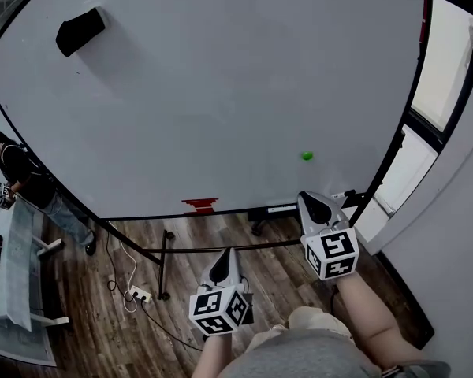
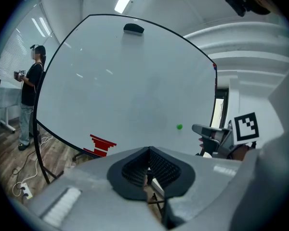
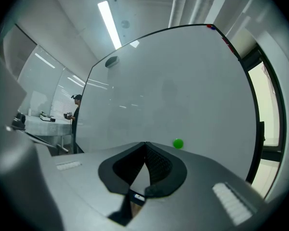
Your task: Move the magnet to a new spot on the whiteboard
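So the whiteboard (image 1: 221,93) fills nearly everything I'm looking at, almost all of it bare. That's plenty of free surface up and to the left for a new spot. Its black frame curves down on the right next to a window, so I'd guess that side is the tighter one.

Both tools are below the bottom edge, not touching the board. The right gripper (image 1: 312,201) is raised higher, with its tip up near the frame. Its jaws are pressed together with nothing in them, and its own view looks almost straight at the target, so I read it as the one lined up to reach. The left gripper (image 1: 225,260) hangs lower over the floor, also closed up and empty. It's probably just parked out of the way.

Smaller stuff: a black eraser (image 1: 80,31) stuck near the top left corner, and a red patch (image 1: 199,205) on the bottom edge.

The green magnet (image 1: 307,156) sits low on the board's right side, just above the right gripper, clear of the frame. I'll have to open up before grabbing it.
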A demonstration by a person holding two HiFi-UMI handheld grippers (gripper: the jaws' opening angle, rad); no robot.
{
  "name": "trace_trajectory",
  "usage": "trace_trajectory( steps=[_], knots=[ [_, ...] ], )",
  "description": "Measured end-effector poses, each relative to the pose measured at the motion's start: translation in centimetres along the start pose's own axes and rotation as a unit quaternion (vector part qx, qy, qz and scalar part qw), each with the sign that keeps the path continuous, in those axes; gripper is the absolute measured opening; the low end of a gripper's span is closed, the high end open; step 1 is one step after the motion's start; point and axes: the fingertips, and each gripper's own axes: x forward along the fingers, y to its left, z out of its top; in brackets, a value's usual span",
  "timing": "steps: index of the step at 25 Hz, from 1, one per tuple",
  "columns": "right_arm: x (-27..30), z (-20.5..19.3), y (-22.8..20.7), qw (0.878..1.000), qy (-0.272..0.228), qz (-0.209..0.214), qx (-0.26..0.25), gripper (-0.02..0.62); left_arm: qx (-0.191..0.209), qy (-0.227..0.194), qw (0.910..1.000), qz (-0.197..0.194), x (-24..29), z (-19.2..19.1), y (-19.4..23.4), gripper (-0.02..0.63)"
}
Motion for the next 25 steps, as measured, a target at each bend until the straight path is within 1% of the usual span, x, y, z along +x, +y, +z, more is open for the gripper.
trace_trajectory(
  steps=[6, 14, 18, 25],
  knots=[
    [2.1, -0.2, -2.6, 0.999, 0.01, -0.029, -0.011, 0.011, -0.005, 0.0, 1.0, 0.004, 0.5, -0.1, 0.4, 0.005],
    [5.0, -0.9, -5.1, 0.999, 0.018, -0.042, -0.016, 0.08, 0.0, 0.004, 0.9999, 0.015, 2.4, -0.1, 1.2, 0.005],
    [6.4, -1.6, -6.3, 0.998, 0.029, -0.057, -0.022, 0.121, -0.003, 0.007, 0.9998, 0.016, 3.7, -0.1, 1.5, 0.005],
    [8.2, -2.4, -7.9, 0.996, 0.036, -0.079, -0.026, 0.146, -0.003, 0.012, 0.9998, 0.018, 5.3, -0.2, 2.2, 0.005]
  ],
)
